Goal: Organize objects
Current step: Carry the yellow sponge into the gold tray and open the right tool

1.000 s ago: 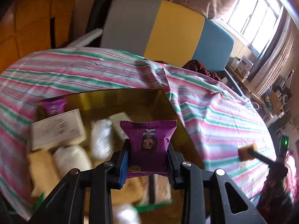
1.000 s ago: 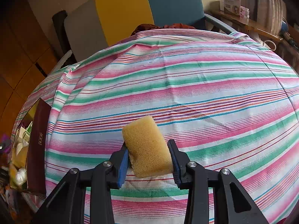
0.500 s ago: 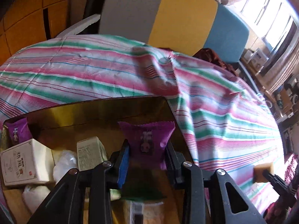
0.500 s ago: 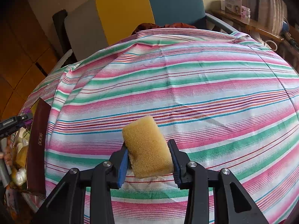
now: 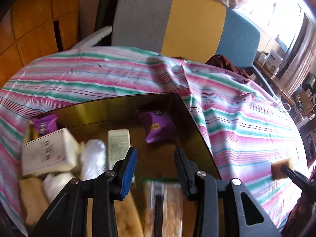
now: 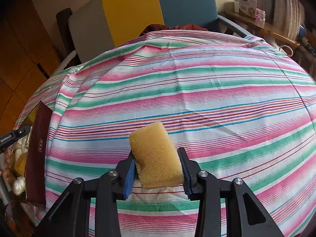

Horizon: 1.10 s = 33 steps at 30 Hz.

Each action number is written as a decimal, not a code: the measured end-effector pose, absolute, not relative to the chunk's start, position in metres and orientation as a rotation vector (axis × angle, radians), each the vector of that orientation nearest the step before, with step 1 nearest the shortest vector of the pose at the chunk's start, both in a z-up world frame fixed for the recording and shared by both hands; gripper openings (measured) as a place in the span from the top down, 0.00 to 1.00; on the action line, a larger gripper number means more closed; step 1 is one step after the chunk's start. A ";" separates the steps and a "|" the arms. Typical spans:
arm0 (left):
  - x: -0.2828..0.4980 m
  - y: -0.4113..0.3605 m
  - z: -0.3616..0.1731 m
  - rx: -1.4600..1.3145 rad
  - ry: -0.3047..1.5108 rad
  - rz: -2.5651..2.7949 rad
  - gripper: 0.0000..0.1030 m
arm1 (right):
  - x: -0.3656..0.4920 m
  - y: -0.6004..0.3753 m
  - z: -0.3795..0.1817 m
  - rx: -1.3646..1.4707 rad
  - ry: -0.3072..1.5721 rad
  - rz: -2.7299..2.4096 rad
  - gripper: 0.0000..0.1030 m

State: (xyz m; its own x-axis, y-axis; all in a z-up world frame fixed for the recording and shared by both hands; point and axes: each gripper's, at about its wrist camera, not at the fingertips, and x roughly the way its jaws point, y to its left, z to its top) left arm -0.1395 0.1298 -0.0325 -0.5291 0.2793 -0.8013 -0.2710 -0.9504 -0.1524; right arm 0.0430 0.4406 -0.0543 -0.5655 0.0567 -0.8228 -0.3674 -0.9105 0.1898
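Left gripper (image 5: 156, 165), black with blue pads: jaws spread, empty, above the open gold-lined box (image 5: 199, 138) on the striped tablecloth (image 5: 237, 118). Judged step: withdrawal after placing; rise straight up, clear of the box wall. Box contents, near to far: brown packets, blurred; white wrapped bundles (image 5: 92, 158); cream carton (image 5: 47, 154); pale printed box (image 5: 118, 144); purple snack packet (image 5: 158, 126) near the far right corner; second purple packet (image 5: 44, 126) at the far left corner. Right gripper (image 6: 157, 174): clamped on a yellow sponge block (image 6: 156, 156) over the cloth, well right of the box.
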 end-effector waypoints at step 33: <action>-0.050 0.017 -0.009 -1.204 -0.113 2.640 0.59 | -0.089 0.174 0.013 -1.312 0.137 3.023 0.59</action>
State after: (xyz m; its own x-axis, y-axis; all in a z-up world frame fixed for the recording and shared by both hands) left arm -0.0499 0.0166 -0.0085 -0.6329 0.2456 -0.7343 -0.1822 -0.9690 -0.1671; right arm -0.0891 0.1745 0.0132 -0.6732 -0.1758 -0.7183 0.1102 -0.9843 0.1377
